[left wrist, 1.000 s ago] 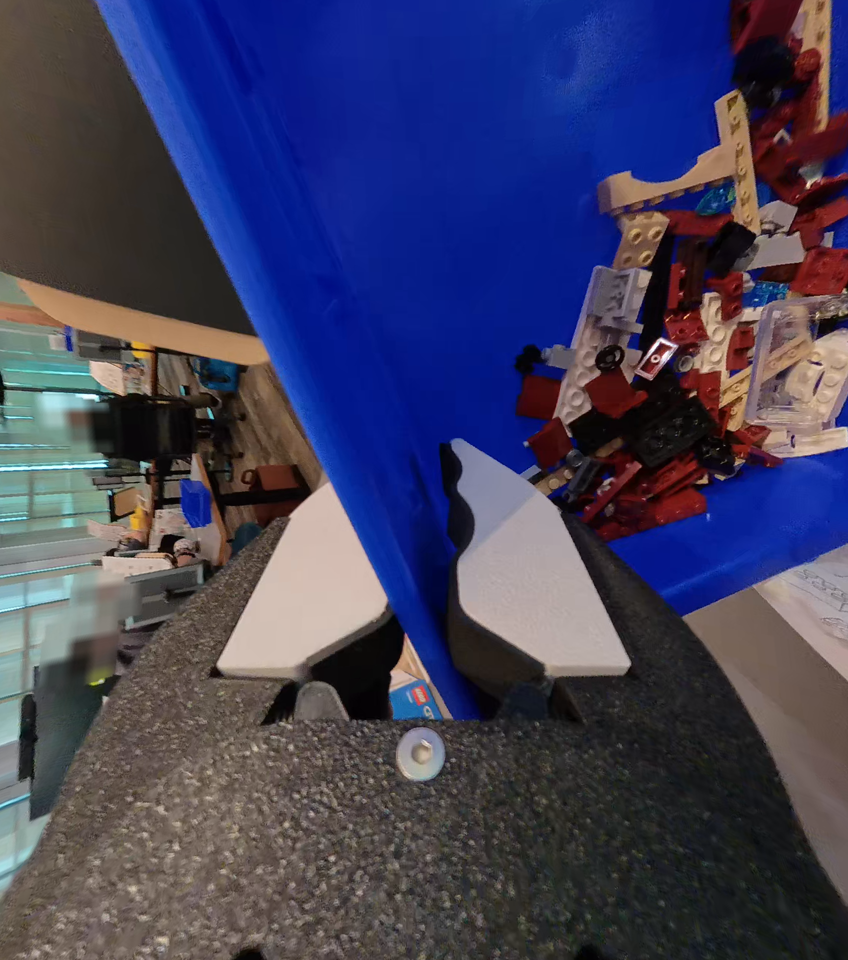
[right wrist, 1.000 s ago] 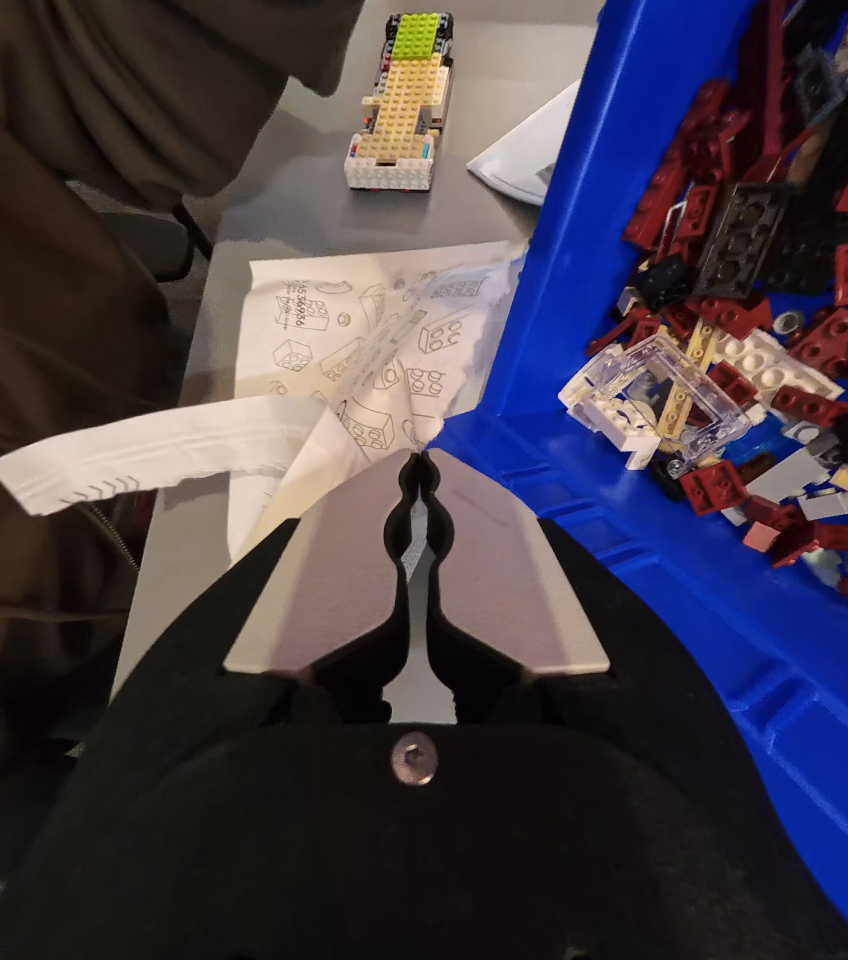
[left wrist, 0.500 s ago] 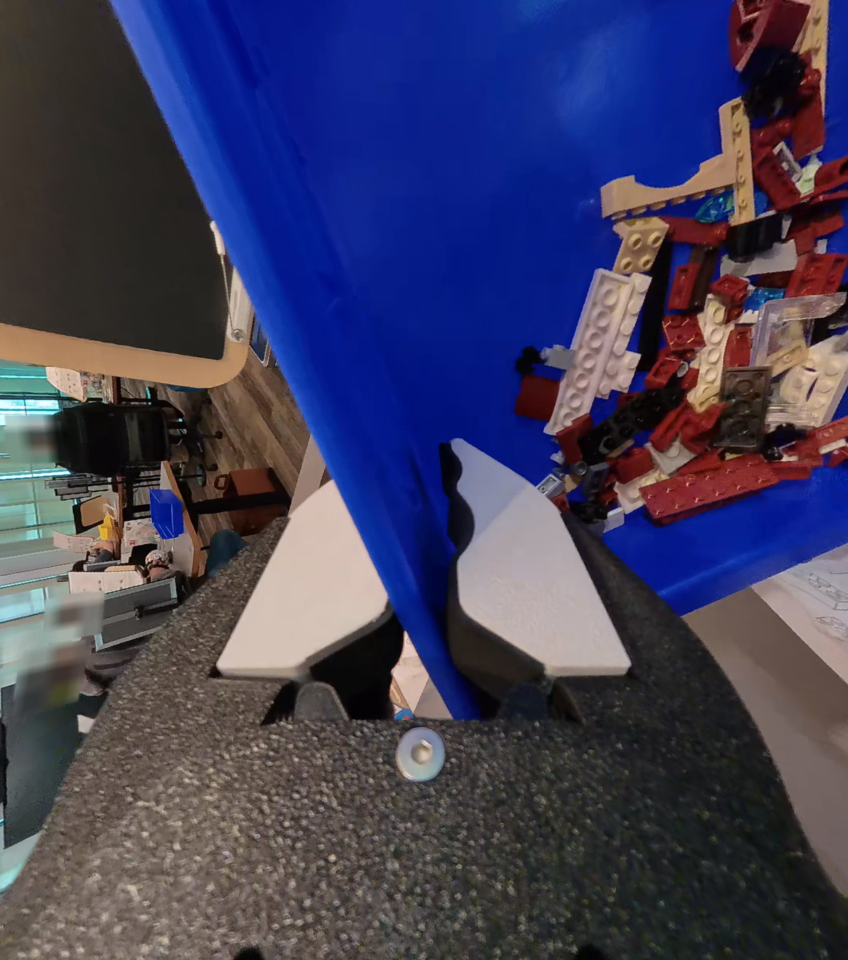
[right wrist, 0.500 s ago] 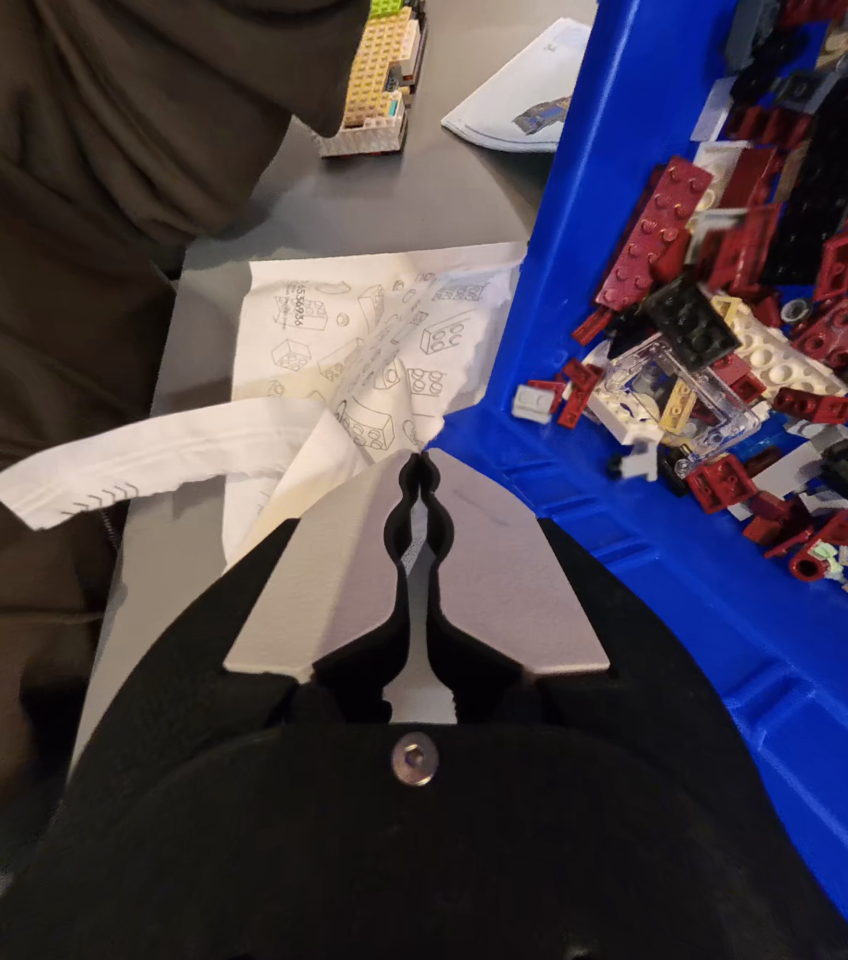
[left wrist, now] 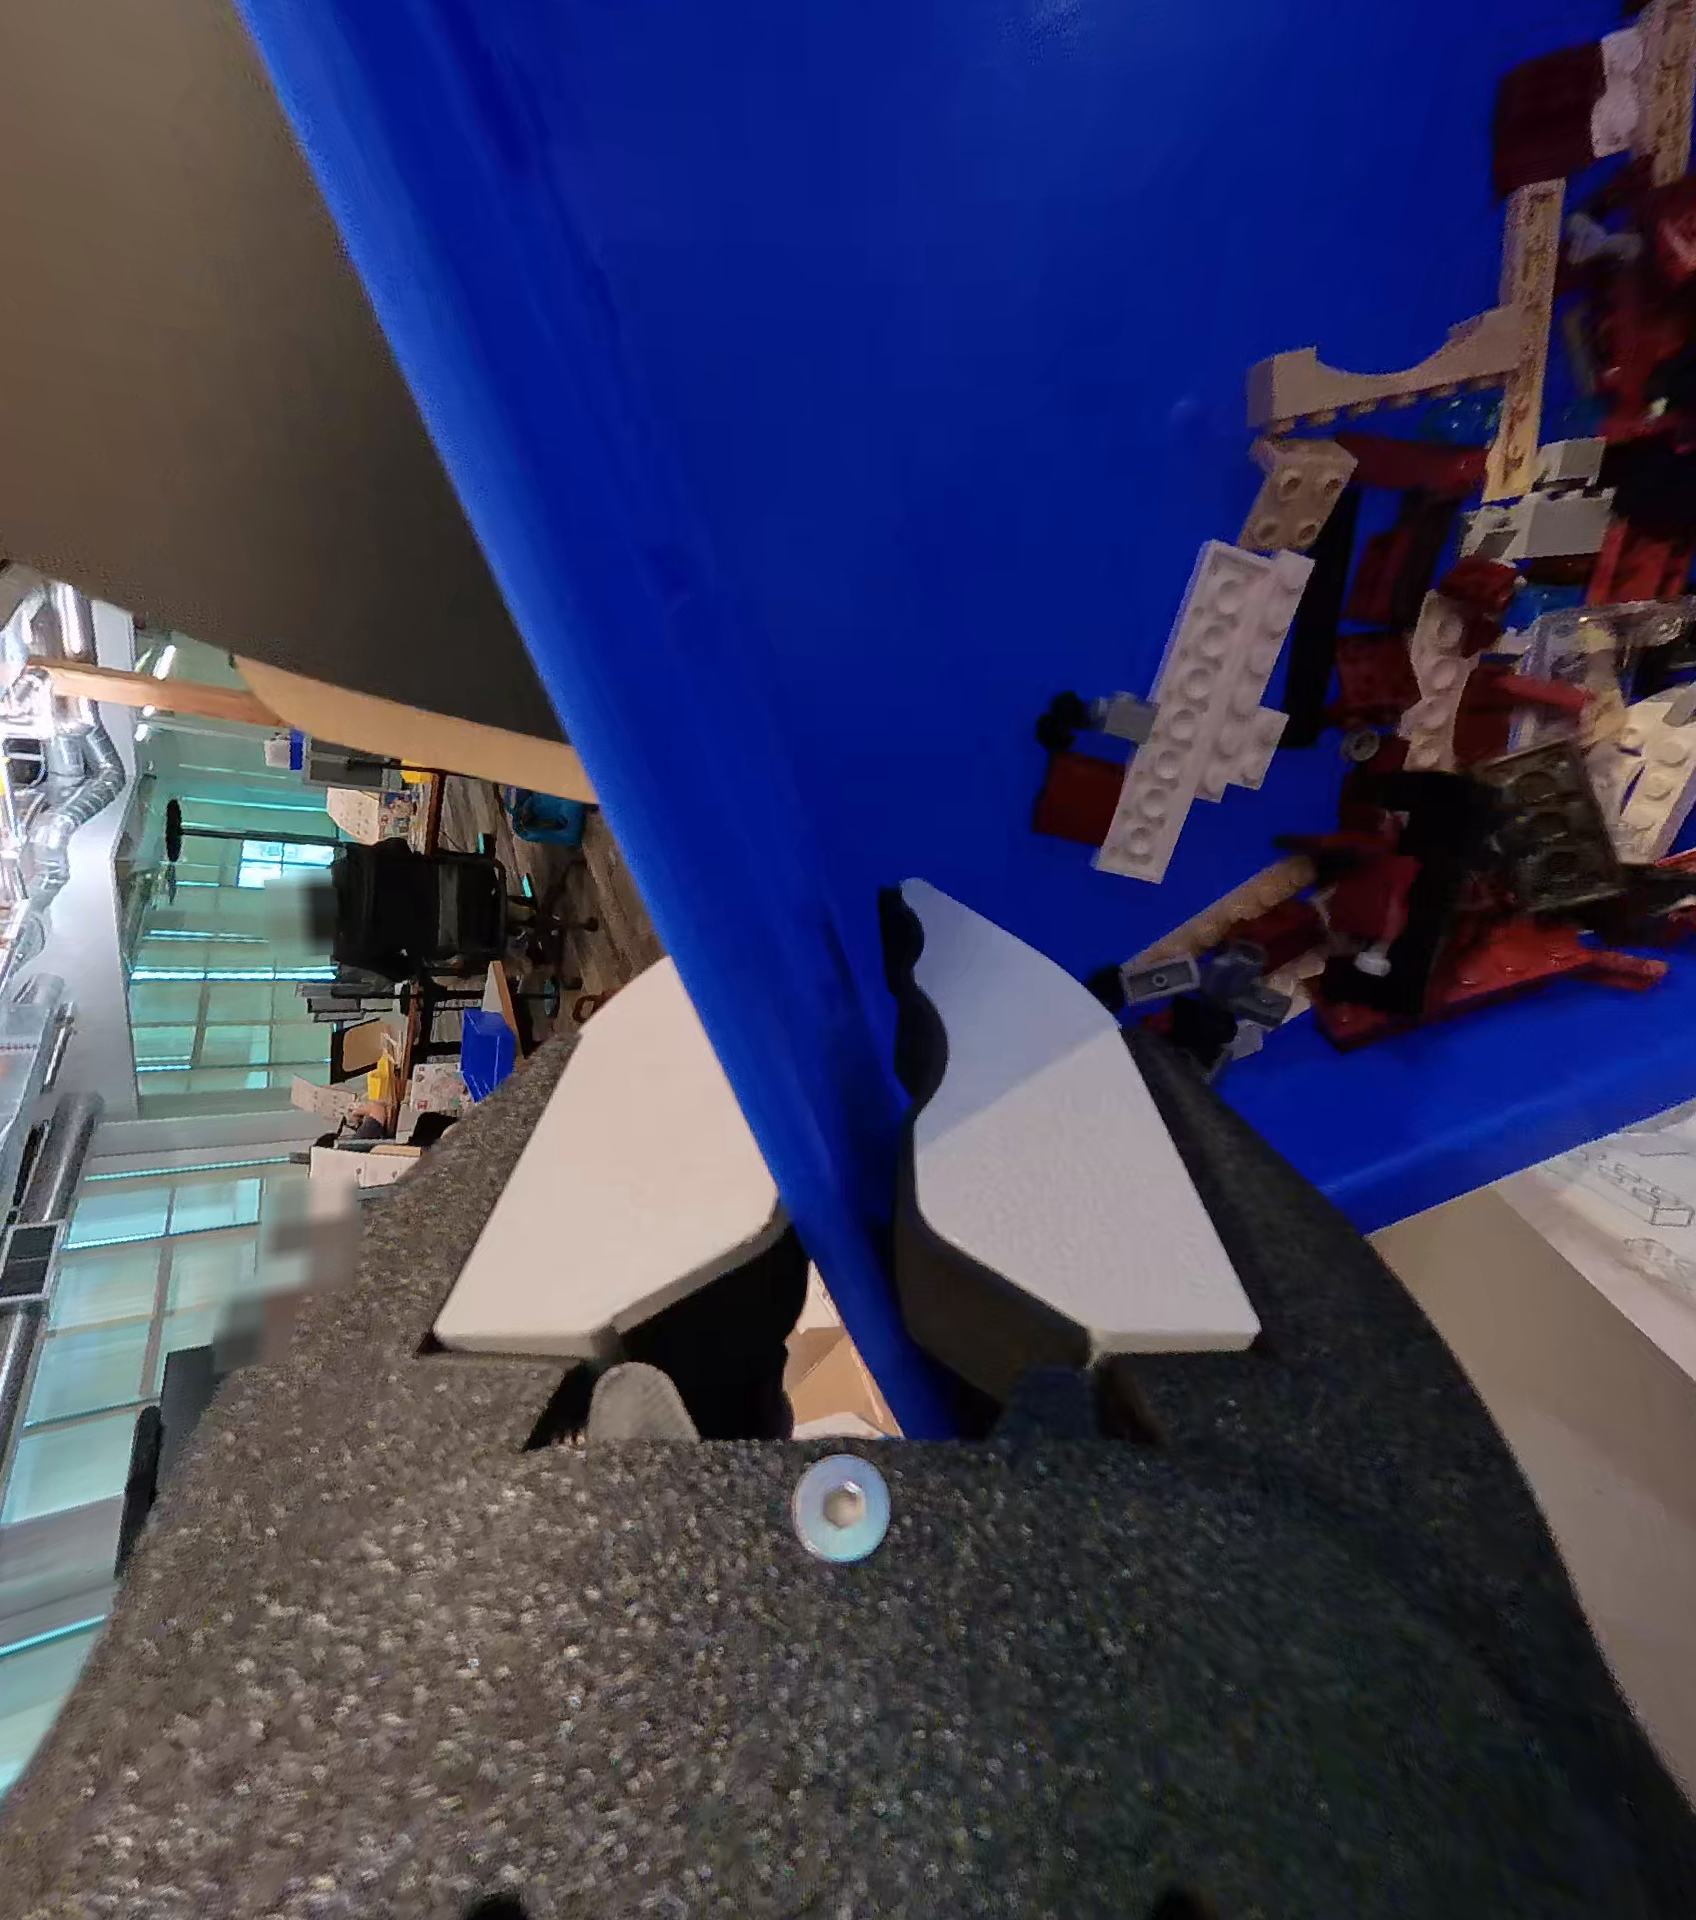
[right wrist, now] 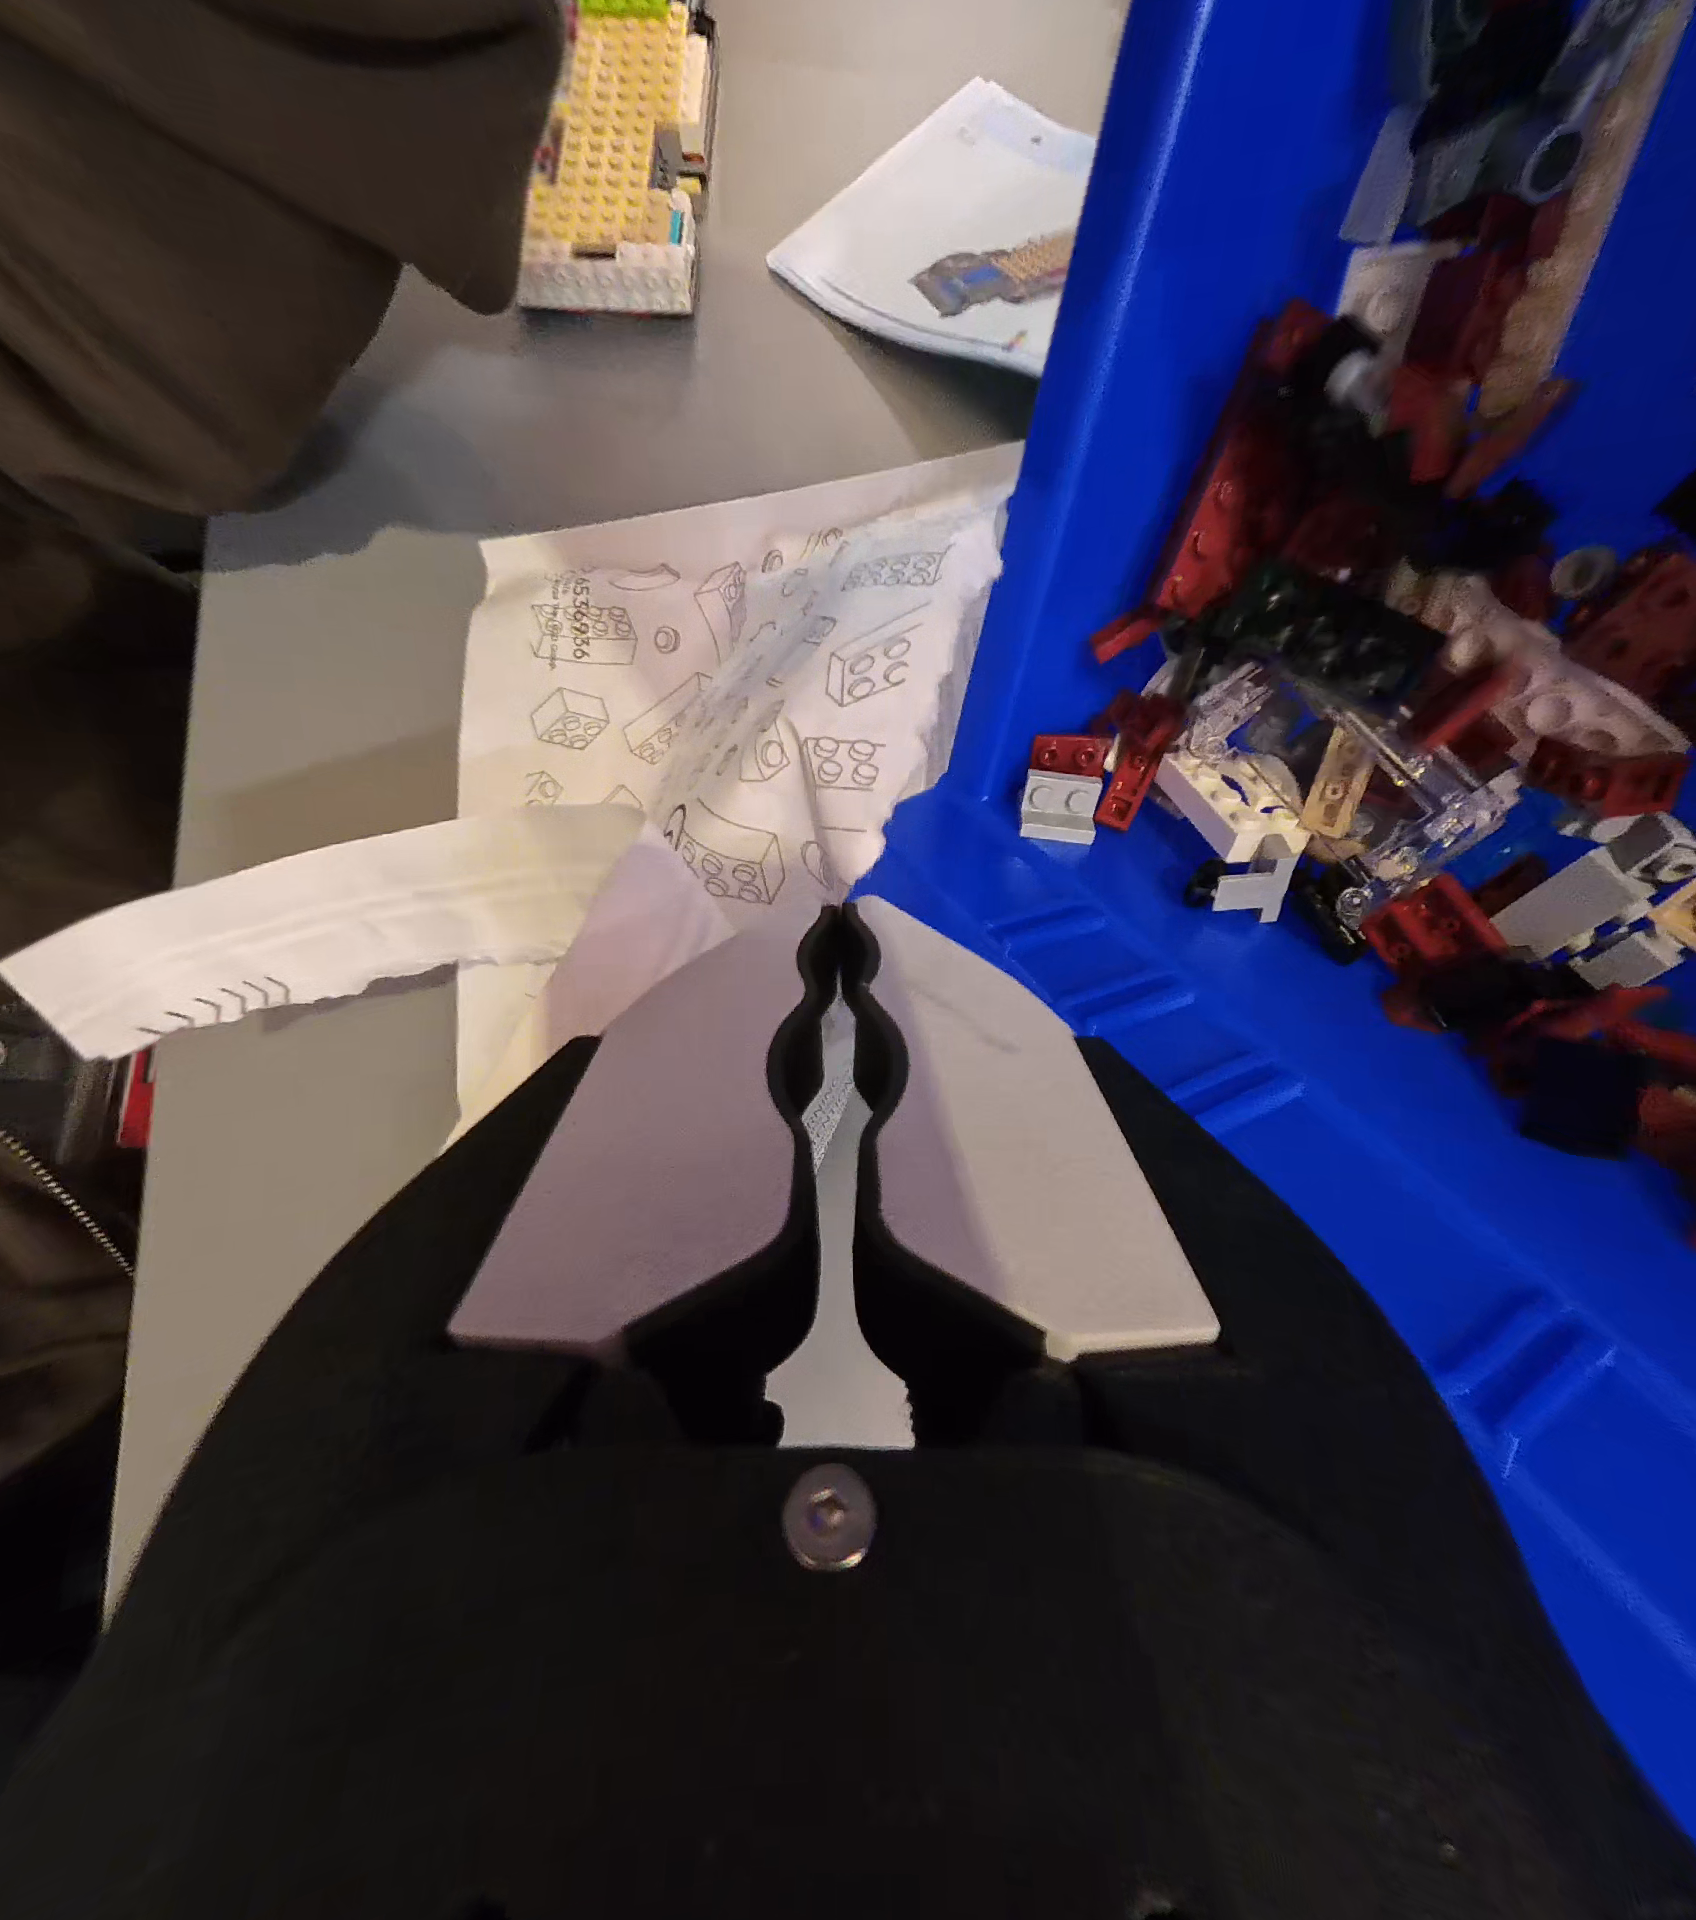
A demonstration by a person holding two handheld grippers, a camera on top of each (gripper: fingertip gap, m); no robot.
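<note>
- The white paper bag [right wrist: 719, 707], lying on the grey table [right wrist: 324, 675] against the outer wall of the blue bin [right wrist: 1062, 416], is printed with line drawings of bricks and a short code, which I leave unread; a torn strip of it [right wrist: 304, 935] curls away from the bin.
- A booklet [right wrist: 937, 239] with a printed picture lies beyond the paper bag, also beside the bin.
- The left gripper [left wrist: 854, 935] clamps the blue bin's side wall [left wrist: 792, 935]: one finger [left wrist: 1010, 1122] is inside the bin, the other [left wrist: 615, 1143] outside, its tip hidden by the wall.
- The right gripper [right wrist: 839, 920] has its tips closed together just outside the bin's corner, over the paper bag; a grasp there is hard to judge.
- Only the left view shows a room behind the bin; only the right view shows a part-built brick model [right wrist: 615, 187], partly hidden by a dark sleeve [right wrist: 148, 260].
- Loose bricks [left wrist: 1446, 727] inside the bin, dark red, white, tan, black and clear, are blurred in places.
</note>
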